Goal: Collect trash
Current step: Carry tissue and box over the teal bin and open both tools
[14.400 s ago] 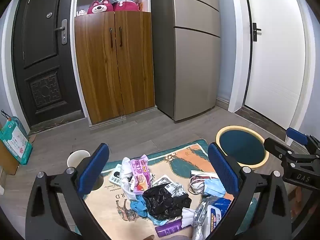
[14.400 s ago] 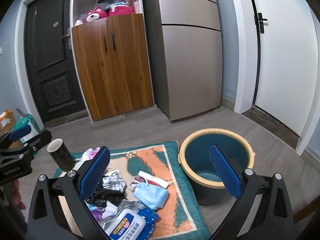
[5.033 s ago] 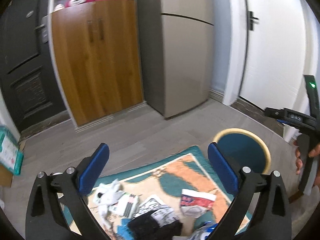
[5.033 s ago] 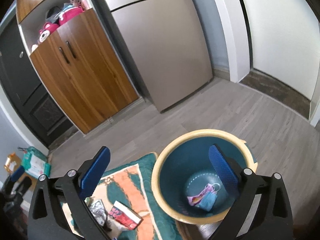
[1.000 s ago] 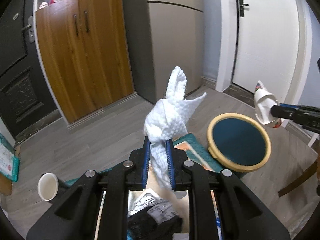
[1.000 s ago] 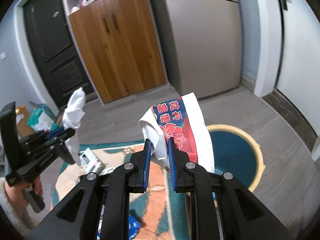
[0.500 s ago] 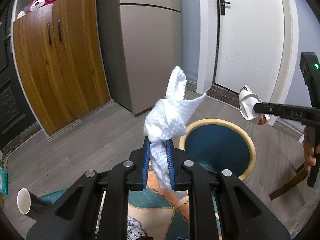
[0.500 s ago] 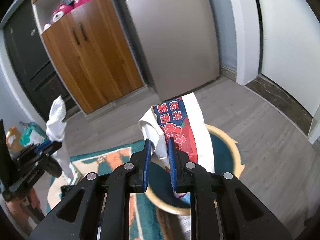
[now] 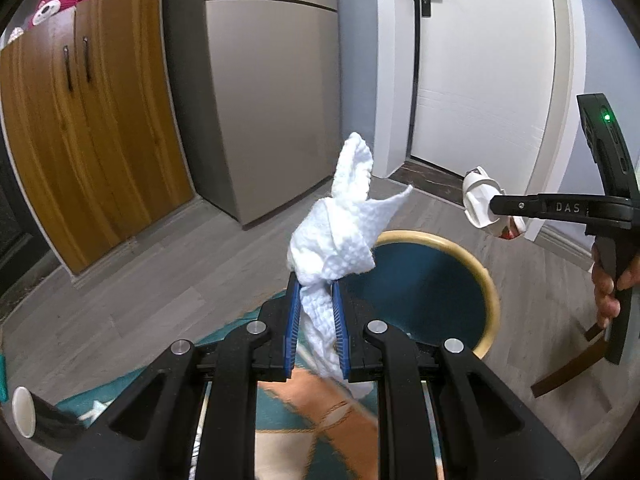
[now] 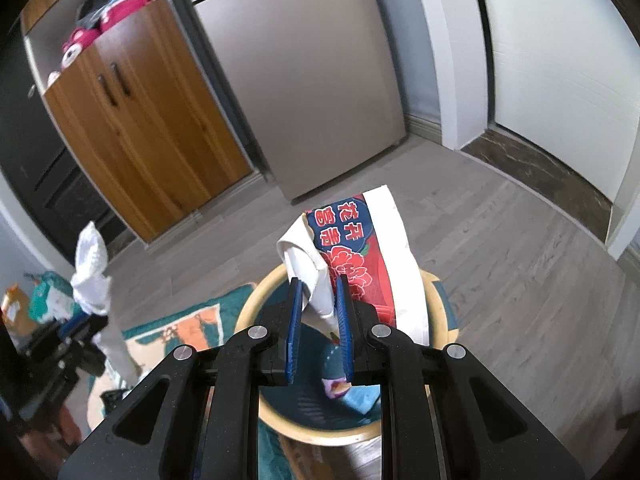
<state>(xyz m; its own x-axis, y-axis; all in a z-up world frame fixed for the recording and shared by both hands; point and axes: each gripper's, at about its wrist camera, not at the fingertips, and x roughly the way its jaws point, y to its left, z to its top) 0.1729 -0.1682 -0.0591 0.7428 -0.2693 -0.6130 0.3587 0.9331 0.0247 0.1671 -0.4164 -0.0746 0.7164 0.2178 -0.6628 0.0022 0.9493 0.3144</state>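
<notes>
My left gripper (image 9: 316, 284) is shut on a crumpled white paper towel (image 9: 344, 232) and holds it in the air at the near rim of the round teal bin with a yellow rim (image 9: 486, 276). My right gripper (image 10: 318, 282) is shut on a red, blue and white snack wrapper (image 10: 360, 256) and holds it right above the bin (image 10: 250, 308). A blue mask and a pink scrap (image 10: 344, 390) lie at the bin's bottom. The right gripper with its wrapper (image 9: 482, 204) shows at the right in the left wrist view, the left gripper's towel (image 10: 92, 268) at the left in the right wrist view.
A teal and orange rug (image 9: 300, 420) lies under the left gripper, with a black paper cup (image 9: 36, 414) at its left edge. A wooden cabinet (image 9: 92, 128), a grey fridge (image 9: 272, 100) and a white door (image 9: 480, 80) stand behind. A dark curved chair leg (image 9: 572, 368) is right of the bin.
Both grippers have moved toward the bin with their loads. The right gripper is now over the bin's opening; the left gripper has swung right, closer to the bin's rim.
</notes>
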